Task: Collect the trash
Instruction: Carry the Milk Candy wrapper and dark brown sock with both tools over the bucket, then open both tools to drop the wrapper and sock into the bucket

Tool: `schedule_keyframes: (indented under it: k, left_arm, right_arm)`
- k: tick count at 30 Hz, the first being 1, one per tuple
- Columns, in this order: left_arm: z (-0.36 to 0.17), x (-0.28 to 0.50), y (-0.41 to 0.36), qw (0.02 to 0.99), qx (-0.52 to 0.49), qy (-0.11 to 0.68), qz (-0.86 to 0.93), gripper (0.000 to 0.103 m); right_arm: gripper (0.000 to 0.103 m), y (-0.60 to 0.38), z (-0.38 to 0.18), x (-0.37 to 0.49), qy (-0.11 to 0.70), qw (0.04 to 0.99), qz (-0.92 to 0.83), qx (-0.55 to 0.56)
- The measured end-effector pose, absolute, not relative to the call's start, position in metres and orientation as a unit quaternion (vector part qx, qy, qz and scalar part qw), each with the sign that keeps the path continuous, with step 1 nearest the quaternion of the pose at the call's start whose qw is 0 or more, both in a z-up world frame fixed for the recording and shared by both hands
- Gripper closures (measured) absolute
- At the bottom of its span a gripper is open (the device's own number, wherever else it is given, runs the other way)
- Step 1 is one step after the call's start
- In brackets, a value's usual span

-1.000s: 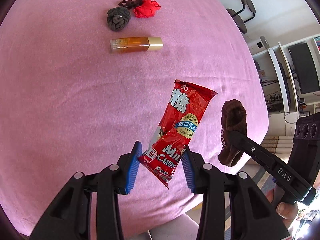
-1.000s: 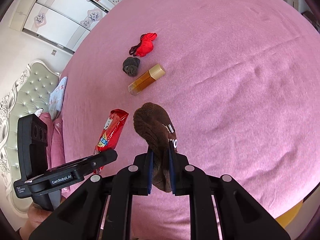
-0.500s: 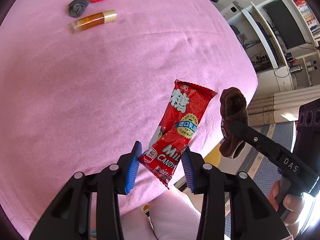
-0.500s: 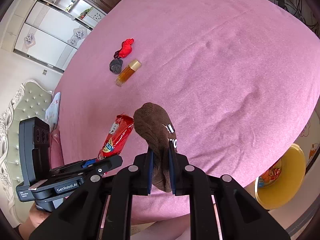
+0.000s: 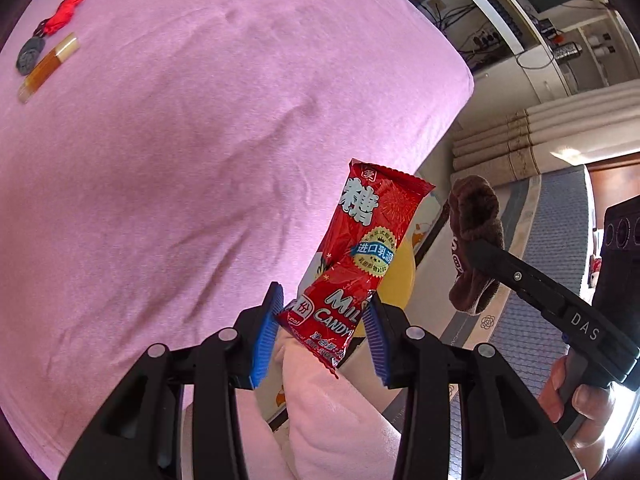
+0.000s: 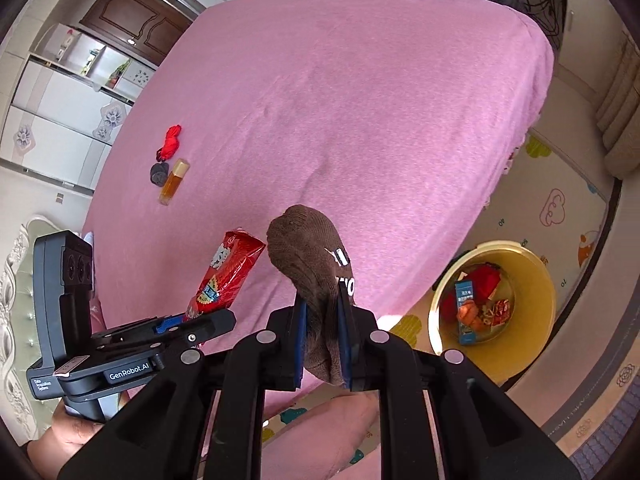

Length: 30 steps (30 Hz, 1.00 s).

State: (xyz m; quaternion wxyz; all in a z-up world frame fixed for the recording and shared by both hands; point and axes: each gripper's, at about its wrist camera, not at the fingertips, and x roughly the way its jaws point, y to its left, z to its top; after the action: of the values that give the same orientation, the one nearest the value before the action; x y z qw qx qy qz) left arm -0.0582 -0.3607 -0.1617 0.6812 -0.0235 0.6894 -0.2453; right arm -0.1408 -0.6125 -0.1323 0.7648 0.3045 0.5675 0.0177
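Right wrist view is the only one that looks into the yellow bin point(image 6: 548, 300) on the floor past the bed's corner; there's already stuff in it, a blue box, something orange and red scraps. From the left wrist view you only catch a sliver of yellow point(image 5: 394, 276) behind the wrapper.

Left gripper point(image 5: 326, 320) is clamped on one red candy wrapper point(image 5: 360, 256), the blue pads pinching its lower end so it sticks up over the edge of the bed point(image 5: 200, 140), which is covered in a pink sheet. Right gripper point(image 6: 322, 340) is squeezed tight on one brown sock point(image 6: 308, 256), toe end pointing up, the rest hanging out below the pads. Both held things hang in the air near the bed's edge, side by side, not touching.

Three things lie on the sheet, well away from both grippers: a red cloth bundle point(image 6: 173, 142), a dark grey rolled sock point(image 6: 158, 173) touching it, and an amber bottle point(image 6: 174, 182) lying on its side just beside that. A pink-sleeved knee or leg point(image 5: 332, 420) sits under the left gripper and blocks part of the floor. A hand point(image 5: 576, 400) shows wrapped around the right gripper's handle.
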Motion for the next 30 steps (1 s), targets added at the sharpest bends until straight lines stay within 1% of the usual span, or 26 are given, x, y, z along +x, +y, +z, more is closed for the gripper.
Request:
schedule_keyframes:
  k: [8, 14, 23, 25, 30]
  left_arm:
    - [-0.185, -0.086, -0.456, 0.65, 0.035, 0.707, -0.278, 0.063]
    - [-0.211, -0.111, -0.513, 0.62, 0.073, 0.722, -0.298, 0.063]
    - [-0.266, -0.135, -0.566, 0.585, 0.11, 0.743, -0.305, 0.062]
    - [-0.277, -0.138, -0.574, 0.58, 0.117, 0.747, -0.304, 0.062]
    - [-0.29, -0.142, -0.591, 0.574, 0.13, 0.748, -0.307, 0.062]
  right_arm:
    - [0.089, -0.694, -0.161, -0.198, 0.572, 0.744, -0.037, 0.344]
    - [0.089, -0.735, -0.191, -0.234, 0.58, 0.718, -0.069, 0.38]
    - [0.089, -0.766, -0.238, -0.254, 0.588, 0.69, -0.083, 0.414]
    - [0.087, -0.77, -0.244, -0.253, 0.589, 0.689, -0.084, 0.414]
    - [0.087, -0.779, -0.252, -0.253, 0.587, 0.689, -0.086, 0.416]
